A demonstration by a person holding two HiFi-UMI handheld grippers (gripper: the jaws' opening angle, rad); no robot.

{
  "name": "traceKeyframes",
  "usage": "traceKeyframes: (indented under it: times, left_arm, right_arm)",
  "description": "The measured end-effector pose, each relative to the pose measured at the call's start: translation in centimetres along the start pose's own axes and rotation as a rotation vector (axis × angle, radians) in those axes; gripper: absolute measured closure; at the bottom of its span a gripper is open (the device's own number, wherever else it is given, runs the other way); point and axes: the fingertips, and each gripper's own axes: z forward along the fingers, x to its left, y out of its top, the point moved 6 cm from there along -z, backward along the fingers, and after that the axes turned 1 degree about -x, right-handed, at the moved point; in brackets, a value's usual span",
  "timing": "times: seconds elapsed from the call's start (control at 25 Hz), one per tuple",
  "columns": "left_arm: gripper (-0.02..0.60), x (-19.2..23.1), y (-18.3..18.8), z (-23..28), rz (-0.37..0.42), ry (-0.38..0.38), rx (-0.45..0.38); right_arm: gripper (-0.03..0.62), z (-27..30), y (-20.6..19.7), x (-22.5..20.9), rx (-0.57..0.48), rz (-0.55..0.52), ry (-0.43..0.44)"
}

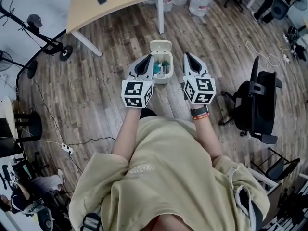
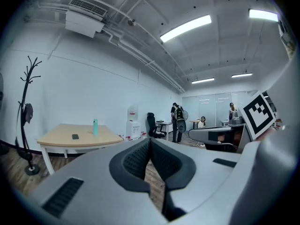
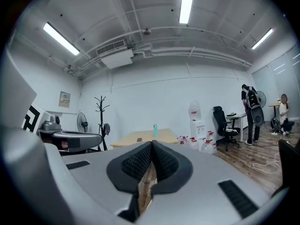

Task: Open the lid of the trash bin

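A small white trash bin (image 1: 165, 75) stands on the wood floor in front of me, between my two grippers in the head view. Its lid (image 1: 161, 46) is swung up and back, and the inside shows teal and grey contents (image 1: 158, 68). My left gripper (image 1: 148, 57) is held just left of the bin, jaws pressed together on nothing. On the bin's right, my right gripper (image 1: 186, 56) is shut and empty too. Both gripper views look level across the room over closed jaws, left gripper (image 2: 150, 142) and right gripper (image 3: 152, 145); the bin is out of their sight.
A light wooden table (image 1: 115, 1) stands beyond the bin, with water jugs (image 1: 199, 1) to its right. A black office chair (image 1: 257, 102) is close on the right. A cable with a power strip (image 1: 67, 149) lies at the left. People (image 2: 177, 123) stand far off.
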Motion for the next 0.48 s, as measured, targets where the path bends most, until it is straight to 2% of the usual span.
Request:
traceKeyframes:
  times: [0.36, 0.48]
  left_arm:
    - [0.557, 3.3, -1.1, 1.9, -0.004, -0.085, 0.012]
    - [0.557, 7.2, -2.6, 1.7, 0.0, -0.088, 0.077]
  right_arm:
    - [0.582, 3.4, -1.4, 1.1, 0.034, 0.04, -0.032]
    - [0.582, 6.2, -3.0, 3.6, 0.077, 0.086, -0.016]
